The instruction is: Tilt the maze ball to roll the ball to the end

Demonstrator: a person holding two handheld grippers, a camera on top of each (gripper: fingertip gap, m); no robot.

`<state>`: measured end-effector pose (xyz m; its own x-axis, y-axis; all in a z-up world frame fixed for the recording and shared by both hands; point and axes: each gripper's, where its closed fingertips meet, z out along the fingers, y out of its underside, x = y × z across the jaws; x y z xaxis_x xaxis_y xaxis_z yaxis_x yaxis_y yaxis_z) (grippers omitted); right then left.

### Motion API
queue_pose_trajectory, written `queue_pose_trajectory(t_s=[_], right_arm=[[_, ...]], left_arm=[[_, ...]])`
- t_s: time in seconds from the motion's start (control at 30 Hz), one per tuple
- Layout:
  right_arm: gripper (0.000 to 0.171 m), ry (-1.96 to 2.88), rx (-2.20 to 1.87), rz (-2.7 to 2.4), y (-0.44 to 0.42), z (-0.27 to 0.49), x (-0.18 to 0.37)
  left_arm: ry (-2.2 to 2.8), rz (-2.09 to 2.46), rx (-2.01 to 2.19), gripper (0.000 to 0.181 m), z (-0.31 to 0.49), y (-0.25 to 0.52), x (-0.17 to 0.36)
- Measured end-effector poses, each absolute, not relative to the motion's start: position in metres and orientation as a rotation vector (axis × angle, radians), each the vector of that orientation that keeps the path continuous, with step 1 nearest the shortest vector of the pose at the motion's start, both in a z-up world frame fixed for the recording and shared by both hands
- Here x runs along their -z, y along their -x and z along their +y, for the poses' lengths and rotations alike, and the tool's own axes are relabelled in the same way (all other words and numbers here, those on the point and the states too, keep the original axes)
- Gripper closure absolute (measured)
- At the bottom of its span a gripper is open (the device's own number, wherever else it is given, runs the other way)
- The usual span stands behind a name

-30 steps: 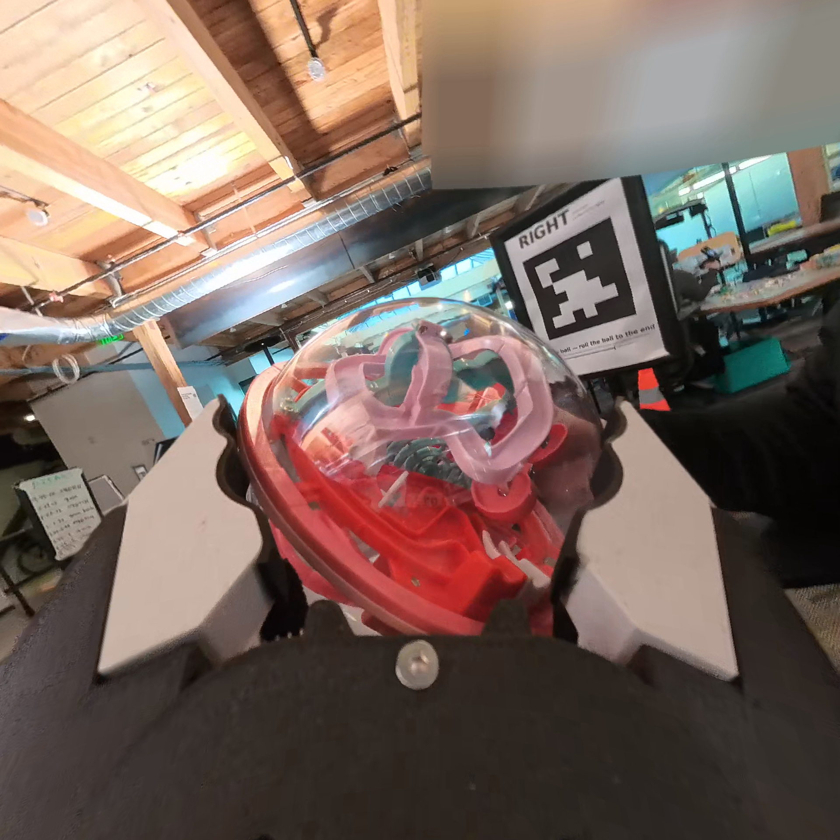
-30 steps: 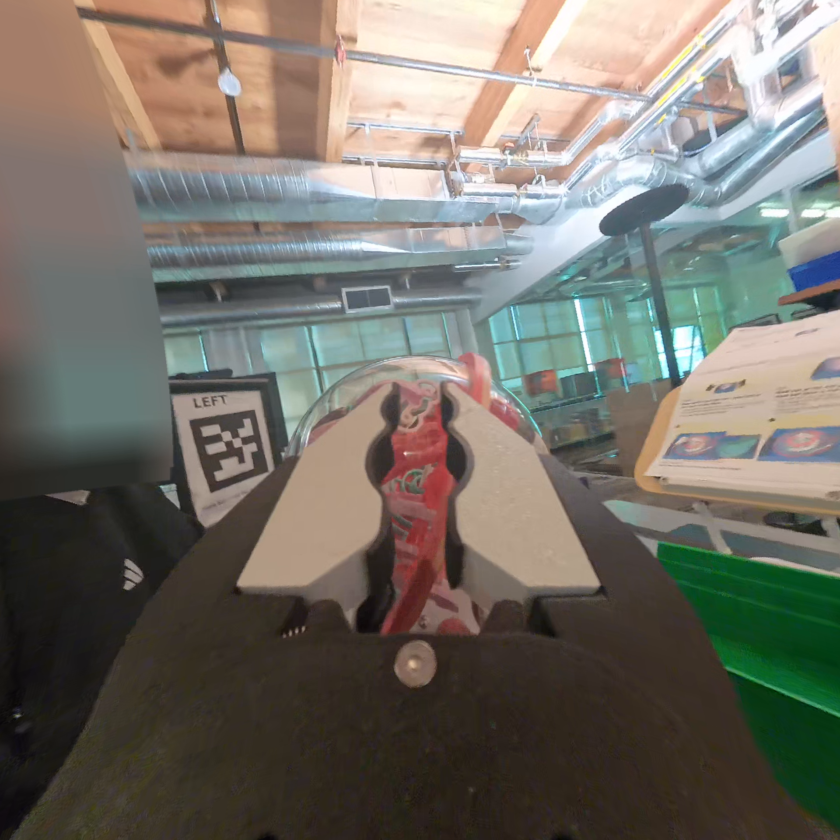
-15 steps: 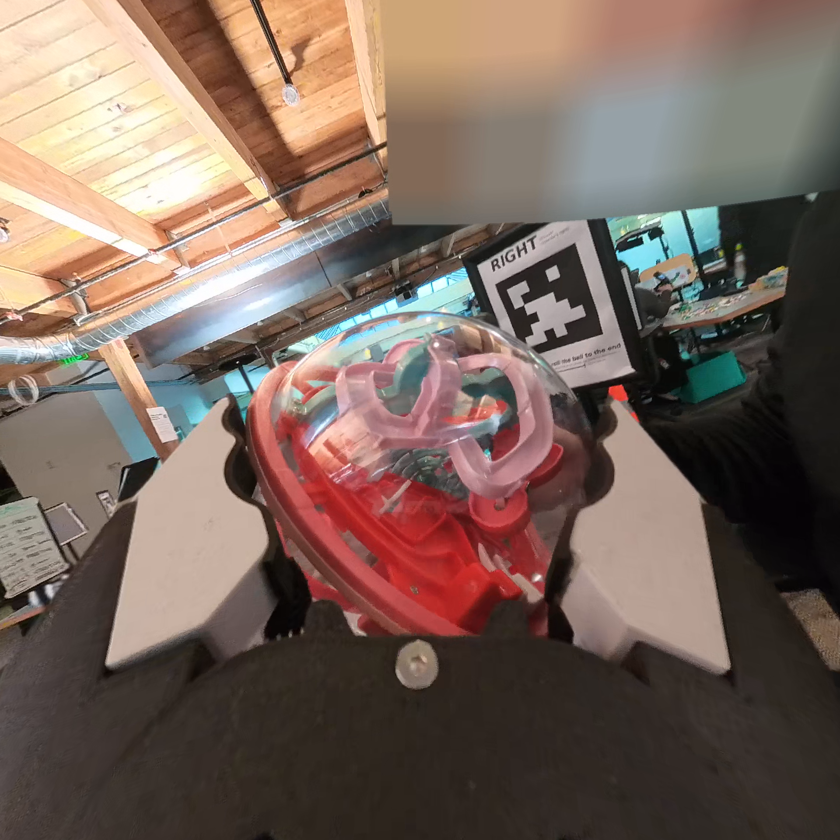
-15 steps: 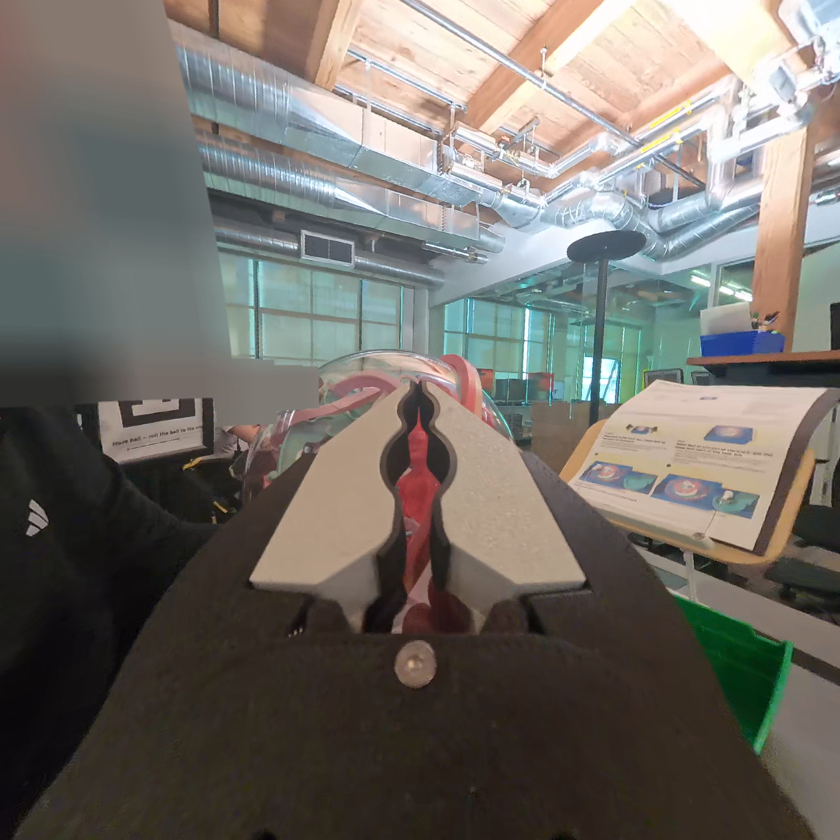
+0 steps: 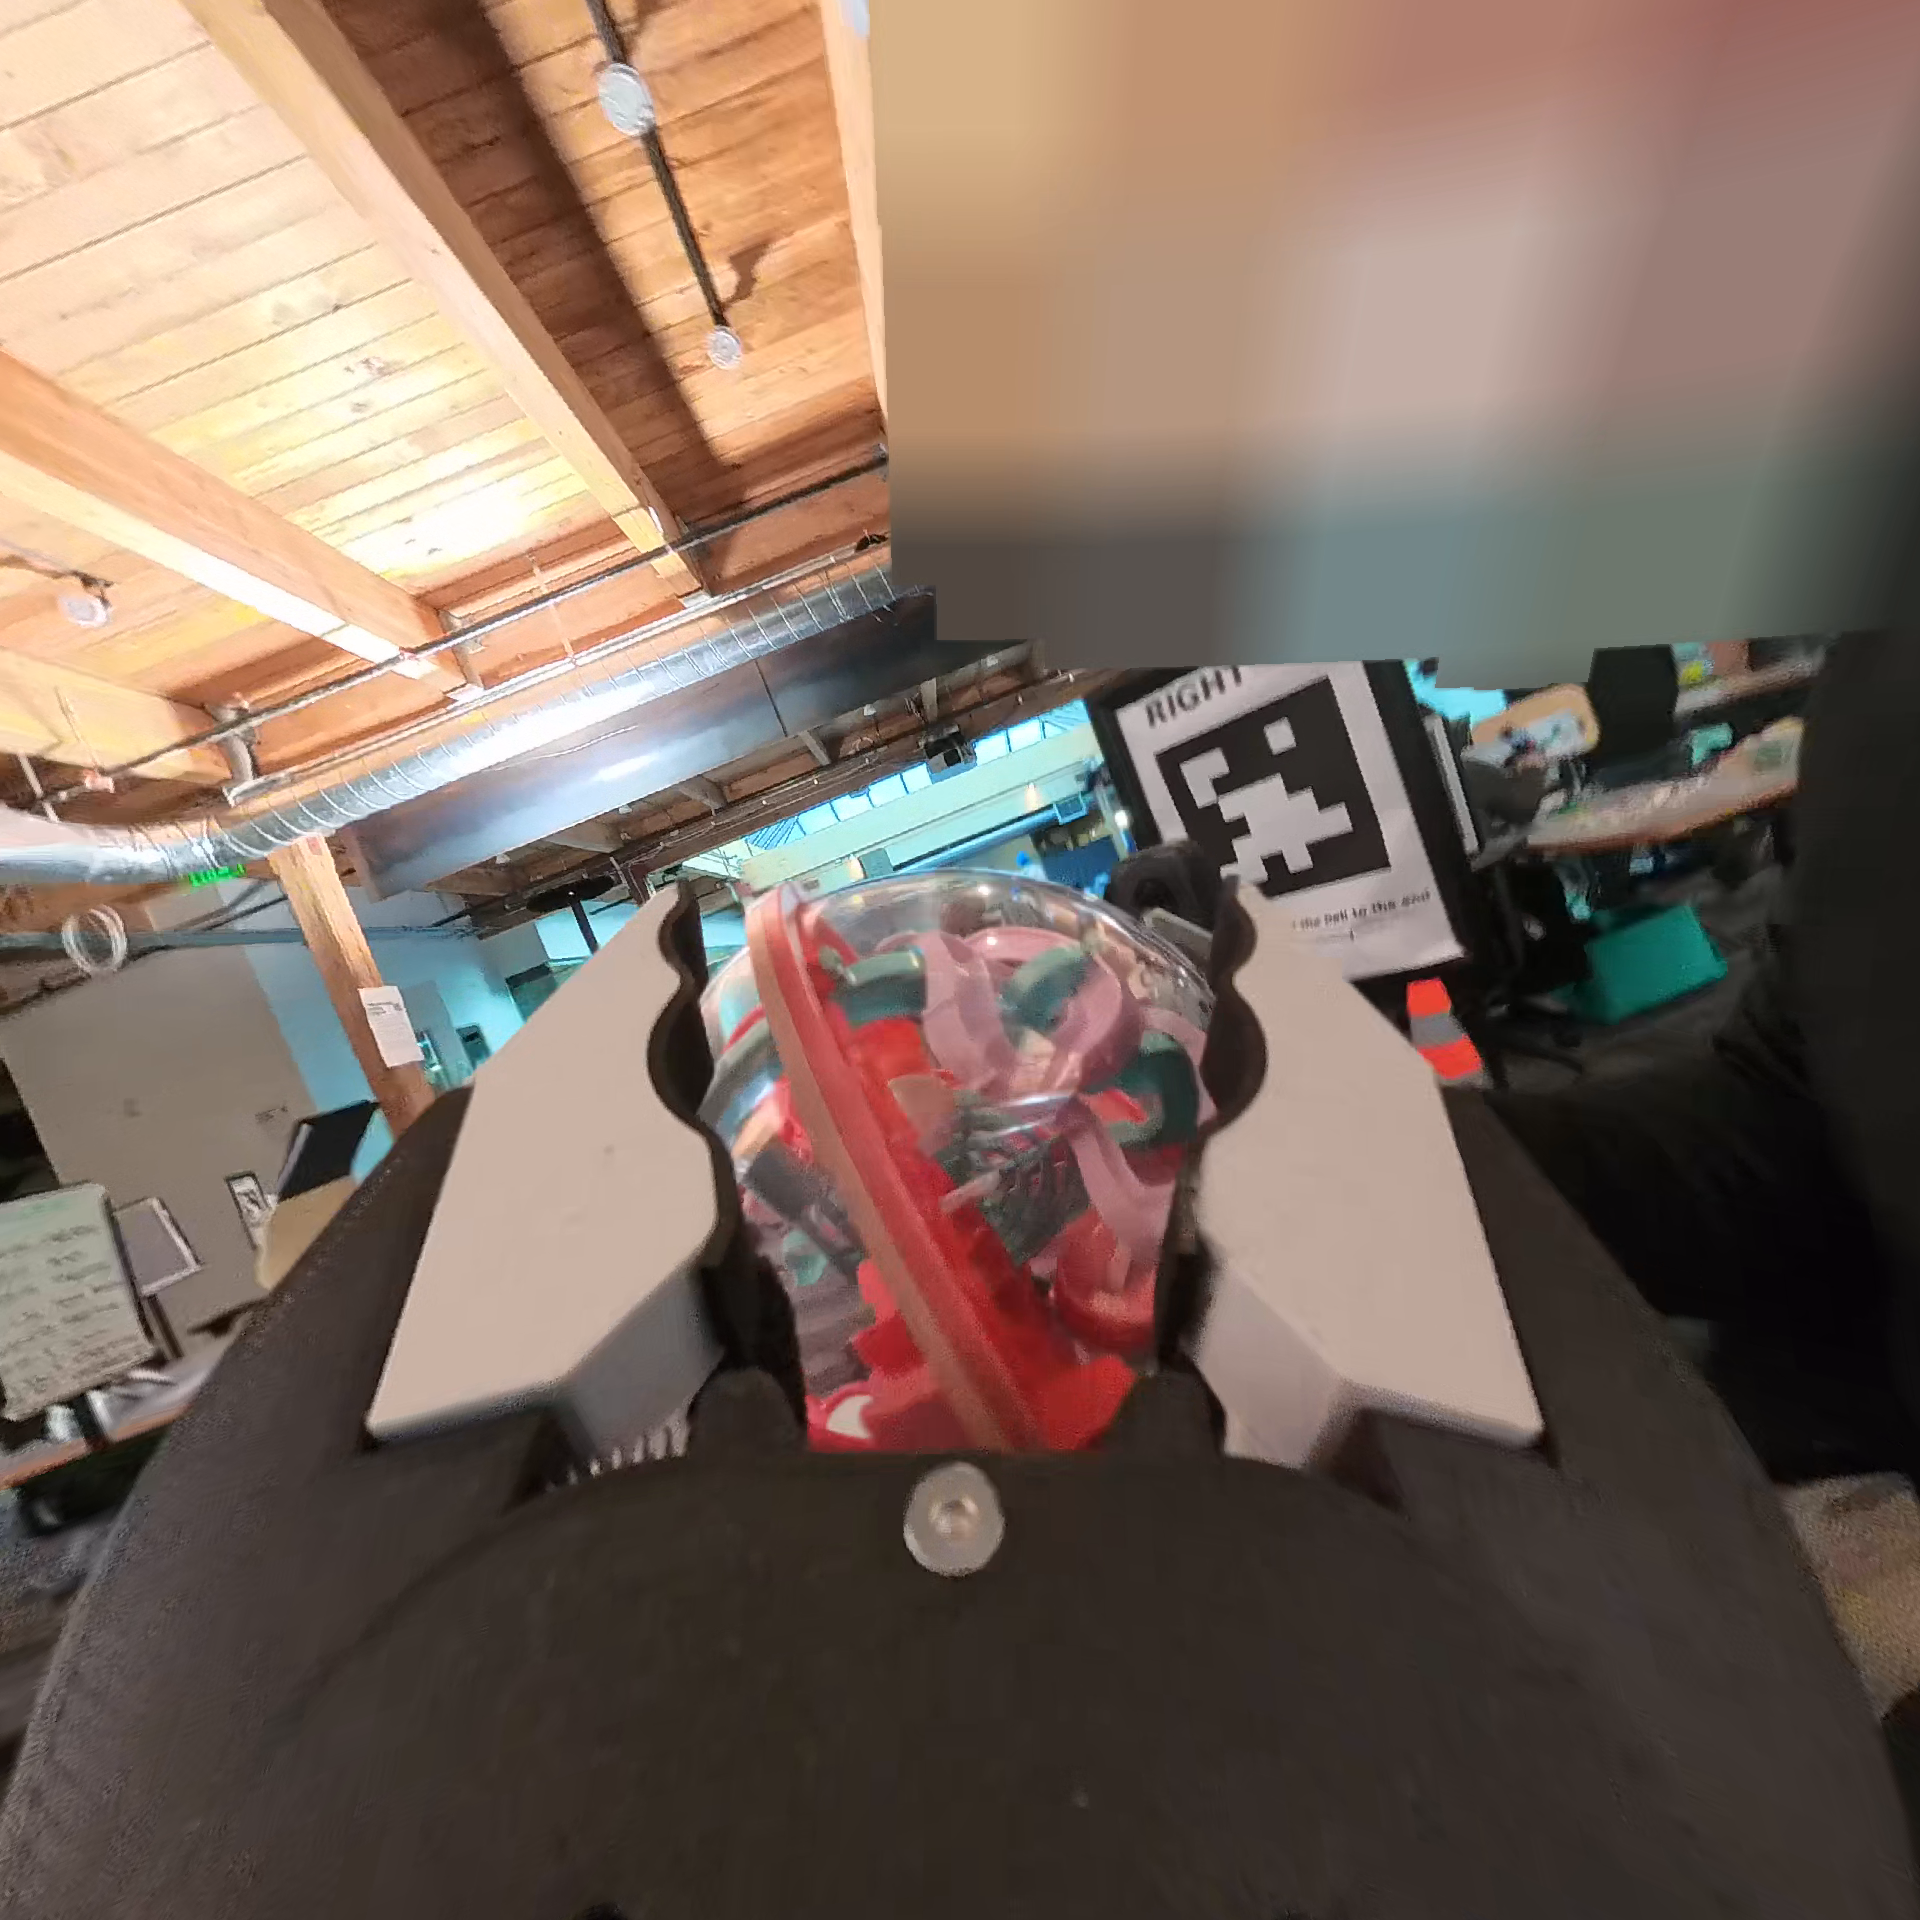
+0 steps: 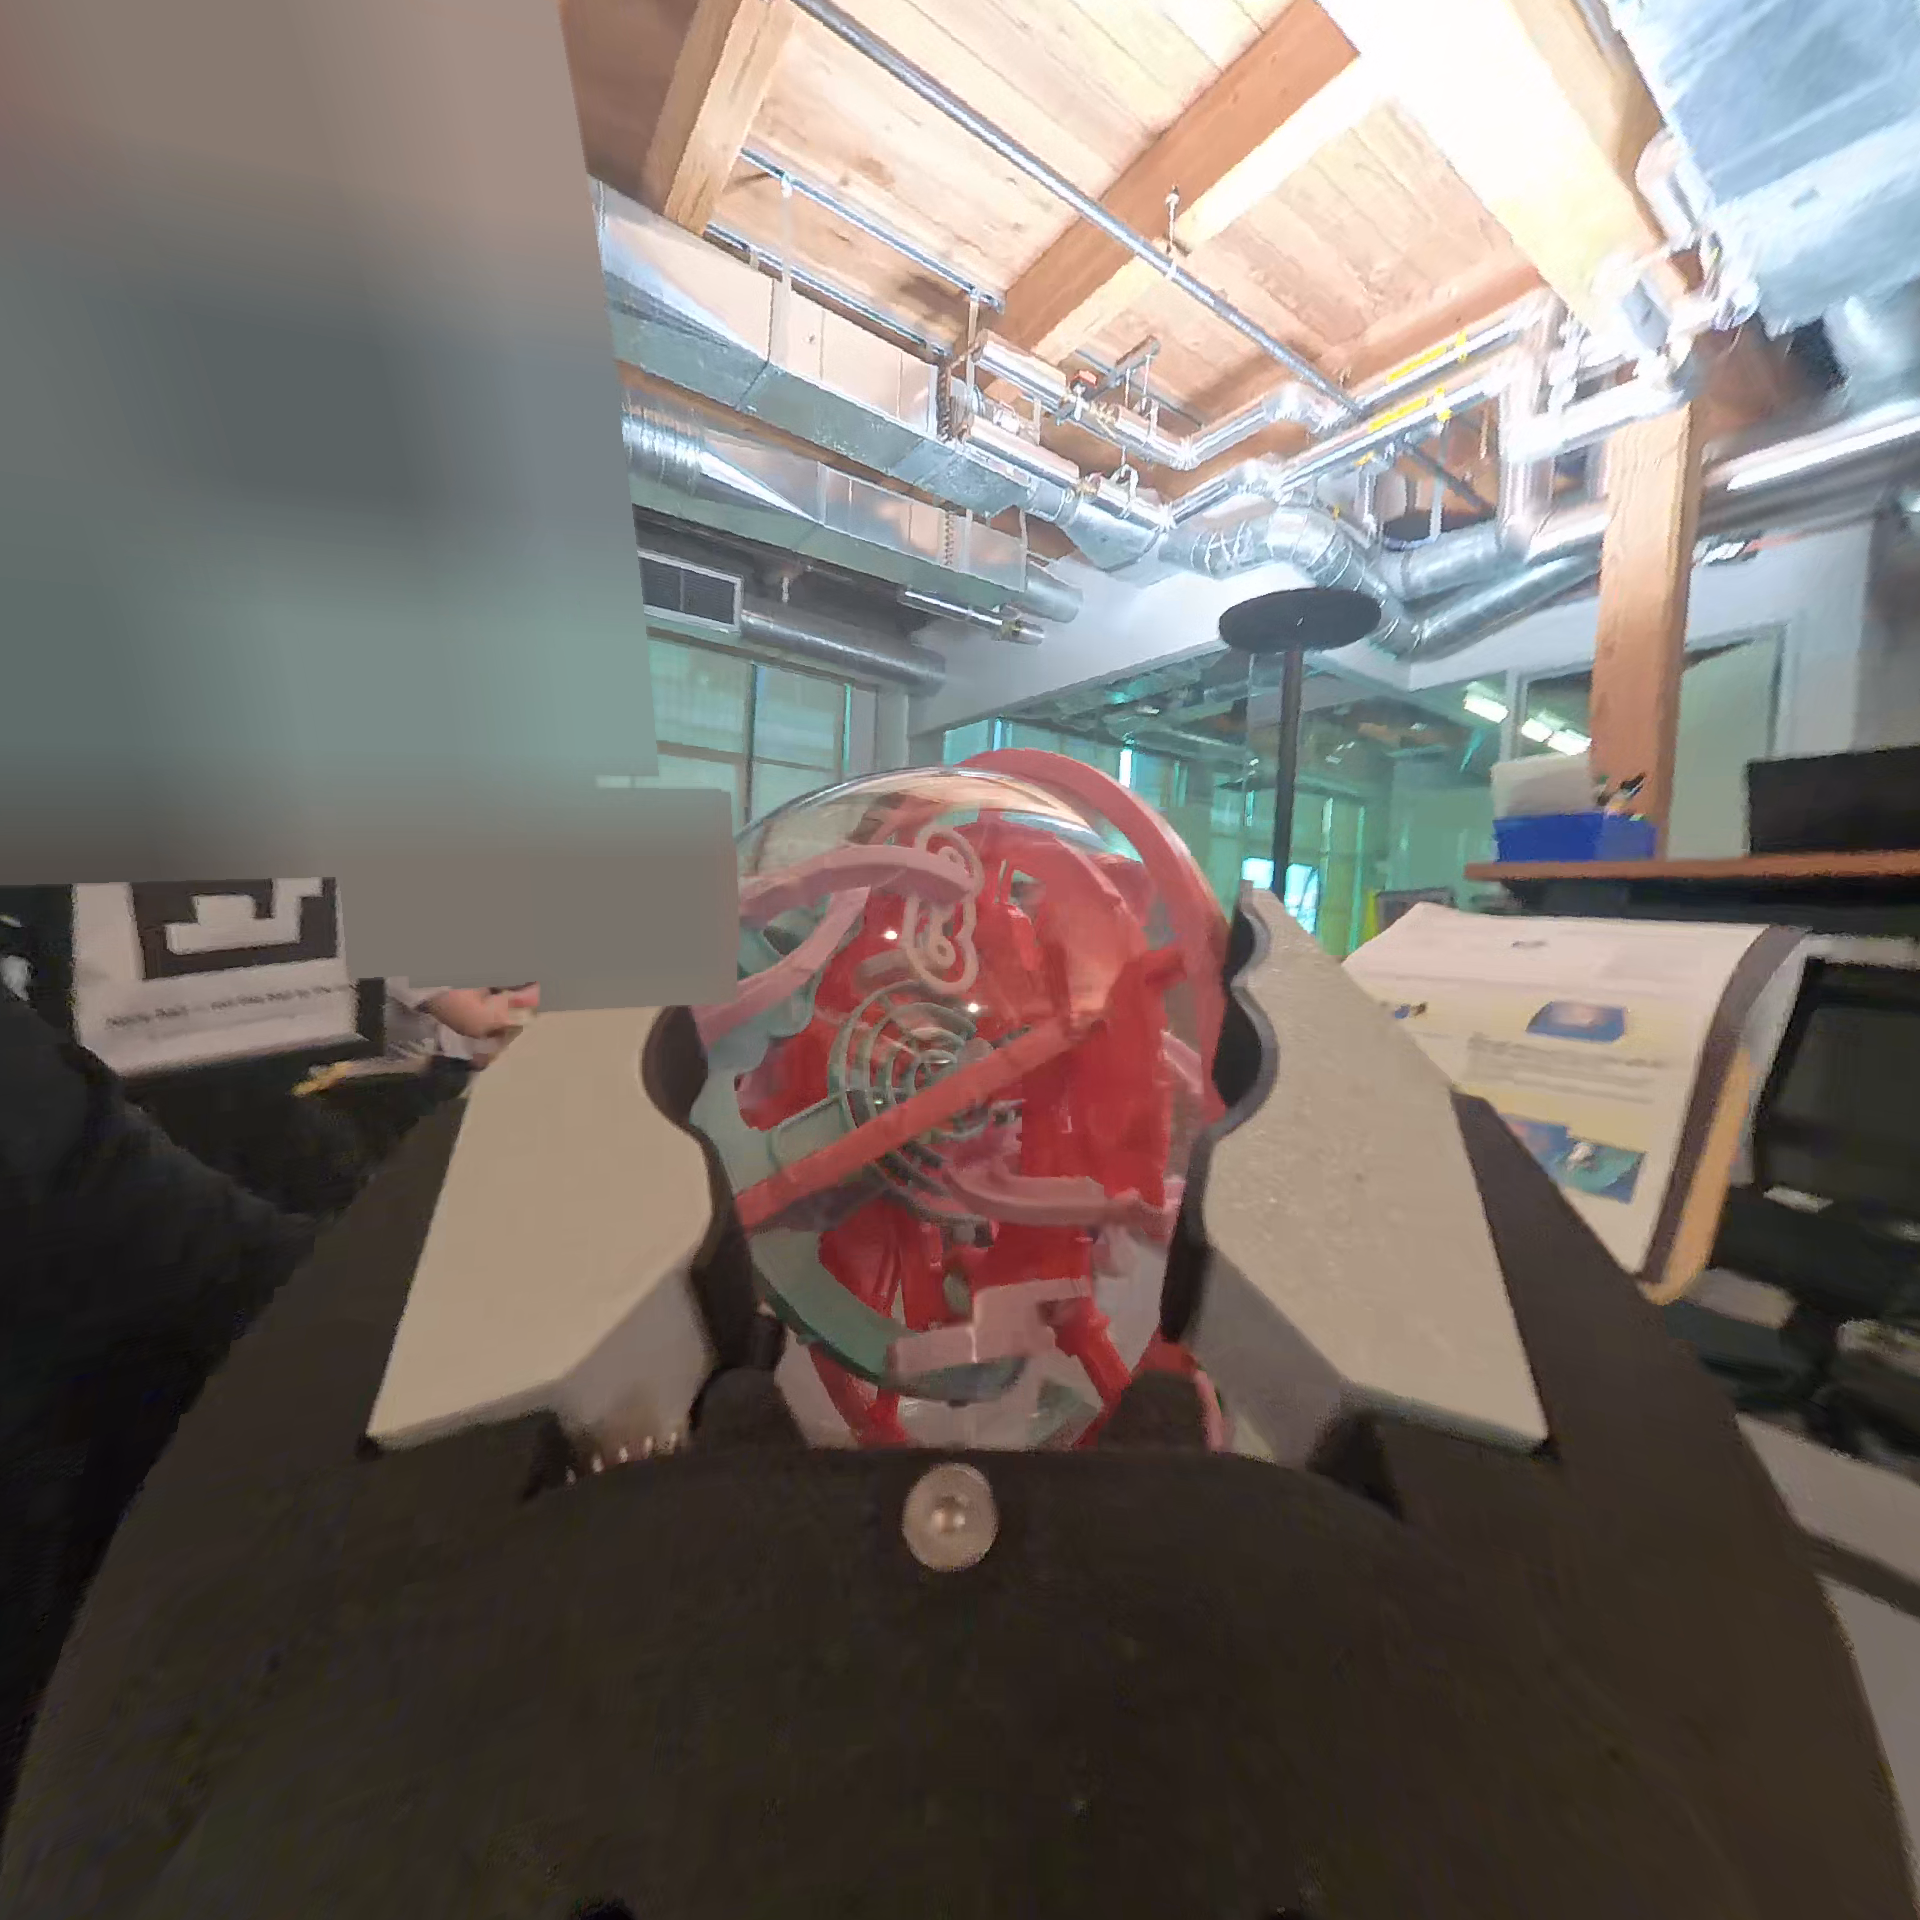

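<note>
Wood-beam ceiling overhead, and the maze ball sits held up between both claws — left claw and right claw each clamped on it, red rim running near-vertical.

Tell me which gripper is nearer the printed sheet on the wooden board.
Right, probably. The right gripper holds the maze ball with the printed sheet just beyond its right finger; the left gripper grips the ball's far side, and its view shows no sheet.

Maze ball filling both tongs' gaps
</note>
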<state>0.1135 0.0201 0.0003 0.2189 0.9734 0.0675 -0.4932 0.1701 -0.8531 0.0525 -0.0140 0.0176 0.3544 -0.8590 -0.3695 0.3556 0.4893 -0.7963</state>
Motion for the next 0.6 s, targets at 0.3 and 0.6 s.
queue_pose_trajectory(t_s=[0.3,0.6], right_arm=[[0.122,0.578,-0.698,-1.007,-0.094,-0.017,-0.012],[0.125,0.343,-0.676,-0.936,-0.114,-0.043,-0.045]], left_arm=[[0.628,0.729,1.053,0.130,0.002,-0.032,-0.030],[0.448,0.733,1.090,0.134,-0.025,-0.032,-0.067]])
